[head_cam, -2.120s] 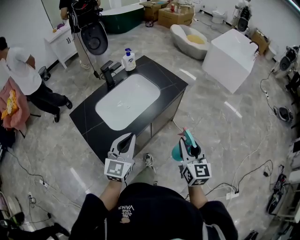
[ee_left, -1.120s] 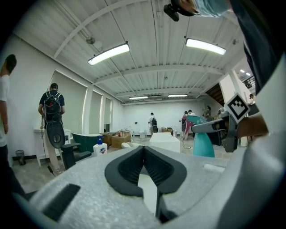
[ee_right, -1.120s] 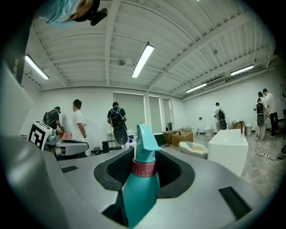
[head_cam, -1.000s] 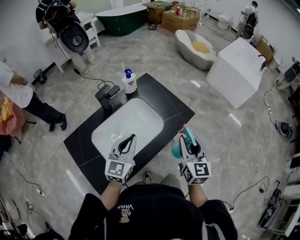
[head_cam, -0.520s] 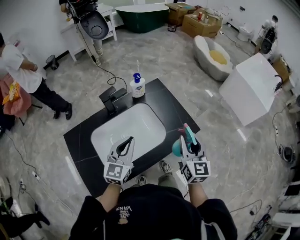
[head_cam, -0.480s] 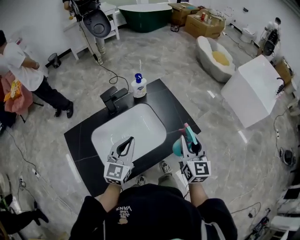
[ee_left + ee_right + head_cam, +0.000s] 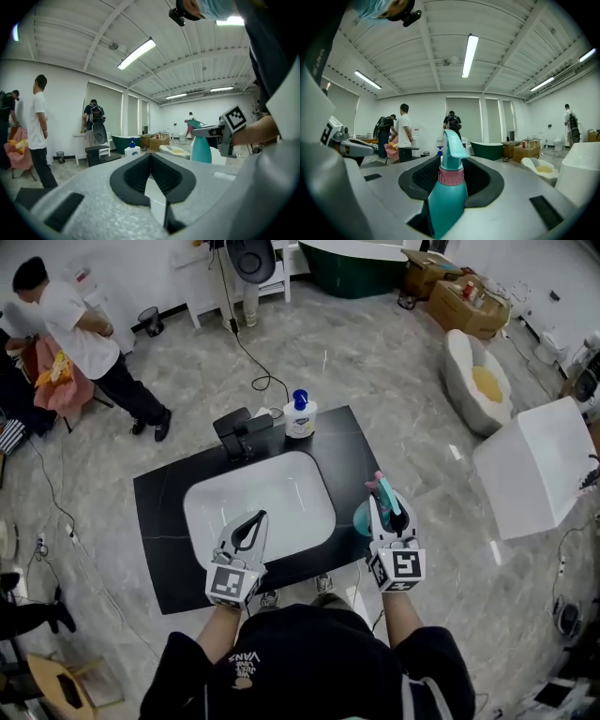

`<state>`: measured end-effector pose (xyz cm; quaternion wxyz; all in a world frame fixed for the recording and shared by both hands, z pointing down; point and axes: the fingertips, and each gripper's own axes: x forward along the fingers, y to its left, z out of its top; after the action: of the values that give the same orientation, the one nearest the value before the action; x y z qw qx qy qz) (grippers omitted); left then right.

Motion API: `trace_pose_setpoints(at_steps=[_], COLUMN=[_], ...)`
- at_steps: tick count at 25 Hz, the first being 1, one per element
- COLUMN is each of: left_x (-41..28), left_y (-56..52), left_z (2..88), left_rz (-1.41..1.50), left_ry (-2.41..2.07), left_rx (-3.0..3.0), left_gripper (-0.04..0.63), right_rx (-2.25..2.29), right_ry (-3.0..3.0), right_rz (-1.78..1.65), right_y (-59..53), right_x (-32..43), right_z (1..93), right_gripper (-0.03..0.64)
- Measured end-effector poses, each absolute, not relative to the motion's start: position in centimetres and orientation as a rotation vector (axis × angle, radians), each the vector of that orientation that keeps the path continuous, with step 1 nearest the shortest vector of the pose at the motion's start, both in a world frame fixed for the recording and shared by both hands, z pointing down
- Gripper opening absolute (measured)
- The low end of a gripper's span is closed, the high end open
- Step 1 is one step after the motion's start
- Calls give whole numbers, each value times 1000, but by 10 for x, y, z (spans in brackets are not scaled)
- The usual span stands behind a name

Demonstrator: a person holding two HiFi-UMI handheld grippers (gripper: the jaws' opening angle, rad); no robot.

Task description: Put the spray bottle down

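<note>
teal spray bottle (image 7: 447, 197), pink collar, clamped in right gripper (image 7: 386, 512); left gripper (image 7: 255, 517) closed

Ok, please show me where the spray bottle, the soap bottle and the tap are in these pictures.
spray bottle (image 7: 447, 206), right gripper view, on its teal body.
soap bottle (image 7: 300, 421), head view, on its white body.
tap (image 7: 240, 429), head view, on its black top.

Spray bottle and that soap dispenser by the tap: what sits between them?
Nothing stands there. The head view shows only bare black countertop between the spray bottle and the soap dispenser, with the white basin corner just beside that stretch.
</note>
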<state>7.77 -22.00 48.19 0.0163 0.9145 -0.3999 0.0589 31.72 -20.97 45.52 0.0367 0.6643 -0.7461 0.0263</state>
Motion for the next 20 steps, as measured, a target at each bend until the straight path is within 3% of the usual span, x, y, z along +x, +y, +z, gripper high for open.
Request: trace_pose_setpoints(at_steps=[20], left_x=[85], left_y=[-232], left_z=[522], left_rz=[260], left_ry=[-1536], left_rx=[2587], left_gripper=[18], right_rx=[1800], right_ry=[-2480], right_rz=[-32], right_y=[-352], right_x=[333], right_z=[505], right_gripper=[149])
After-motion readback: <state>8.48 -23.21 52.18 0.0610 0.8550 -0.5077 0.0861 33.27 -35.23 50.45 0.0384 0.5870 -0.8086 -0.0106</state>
